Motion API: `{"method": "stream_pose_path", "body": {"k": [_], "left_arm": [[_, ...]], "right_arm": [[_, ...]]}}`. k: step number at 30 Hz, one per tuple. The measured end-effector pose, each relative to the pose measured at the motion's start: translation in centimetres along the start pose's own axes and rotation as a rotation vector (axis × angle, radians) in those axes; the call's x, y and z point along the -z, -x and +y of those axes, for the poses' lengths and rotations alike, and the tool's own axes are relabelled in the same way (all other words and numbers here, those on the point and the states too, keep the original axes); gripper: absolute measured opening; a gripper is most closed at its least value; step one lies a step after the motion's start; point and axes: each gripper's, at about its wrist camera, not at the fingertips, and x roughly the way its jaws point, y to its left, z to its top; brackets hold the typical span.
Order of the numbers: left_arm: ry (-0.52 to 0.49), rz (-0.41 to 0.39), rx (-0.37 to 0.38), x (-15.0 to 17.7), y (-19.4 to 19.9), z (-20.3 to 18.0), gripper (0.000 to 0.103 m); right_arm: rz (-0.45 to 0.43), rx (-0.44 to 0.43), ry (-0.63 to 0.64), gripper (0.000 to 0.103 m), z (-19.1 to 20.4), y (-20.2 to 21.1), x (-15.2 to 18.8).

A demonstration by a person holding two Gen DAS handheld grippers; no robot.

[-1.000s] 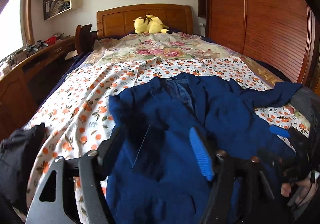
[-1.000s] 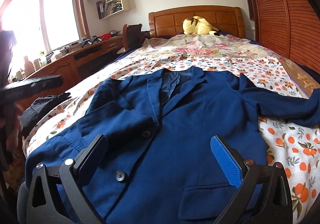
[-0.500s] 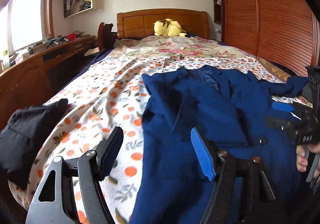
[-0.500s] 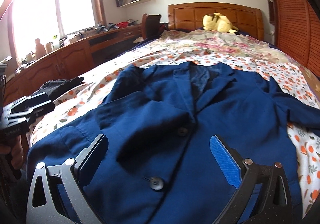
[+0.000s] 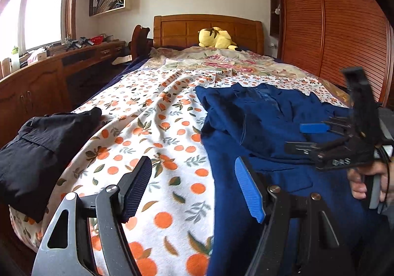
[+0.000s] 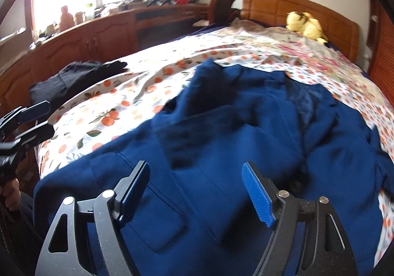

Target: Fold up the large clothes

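— Where's the jacket (image 6: 246, 152)?
— Spread on the bed (image 5: 157, 128), toward its right edge.
— Your claws?
— Left claw (image 5: 192, 189) gapes empty; right claw (image 6: 197, 192) has just been closing, nothing between.

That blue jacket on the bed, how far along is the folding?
Early. One sleeve already lies across the front of the blue jacket; the other sleeve and the body are unfolded. The left gripper and right gripper grip nothing. A black garment waits beside it.
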Motion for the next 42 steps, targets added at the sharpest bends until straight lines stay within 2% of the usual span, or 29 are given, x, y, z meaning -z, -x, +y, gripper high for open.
{"method": "stream_pose_path", "body": {"k": [5,8,10,11,13,16,25,29,35,42], "left_arm": [[0.028,0.004,0.004,0.4,0.7,1.9,0.071],[0.058,0.006,0.006,0.7,1.0,3.2,0.071],[0.069,0.006,0.002,0.9,1.3,3.8,0.071],[0.074,0.006,0.001,0.9,1.4,3.9,0.071],[0.081,0.003,-0.004,1.1,1.7,4.3,0.071],[0.075,-0.004,0.000,1.0,2.0,4.1,0.071],[0.046,-0.032,0.053,0.4,2.6,1.8,0.071],[0.024,-0.037,0.070,0.1,2.5,0.4,0.071],[0.005,-0.029,0.086,-0.1,2.0,-1.0,0.071],[-0.001,-0.015,0.088,0.1,1.6,-1.5,0.071]], "right_arm": [[0.080,-0.023,0.052,0.066,1.7,-3.4,-1.9],[0.137,0.000,0.069,0.053,1.8,-5.5,-2.5],[0.165,0.018,0.070,0.030,1.6,-6.9,-2.8],[0.169,0.024,0.067,0.026,1.4,-7.0,-3.0],[0.144,0.001,0.047,0.011,0.9,-6.2,-3.1],[0.081,0.002,0.024,0.007,-0.2,-4.3,-3.3],[-0.098,0.125,-0.046,0.006,-3.3,4.3,-2.3],[-0.091,0.144,-0.058,0.006,-4.1,6.0,-1.0],[-0.058,0.107,-0.096,0.006,-4.2,5.2,-0.4],[-0.061,0.085,-0.138,0.006,-5.6,5.8,-1.8]]}}
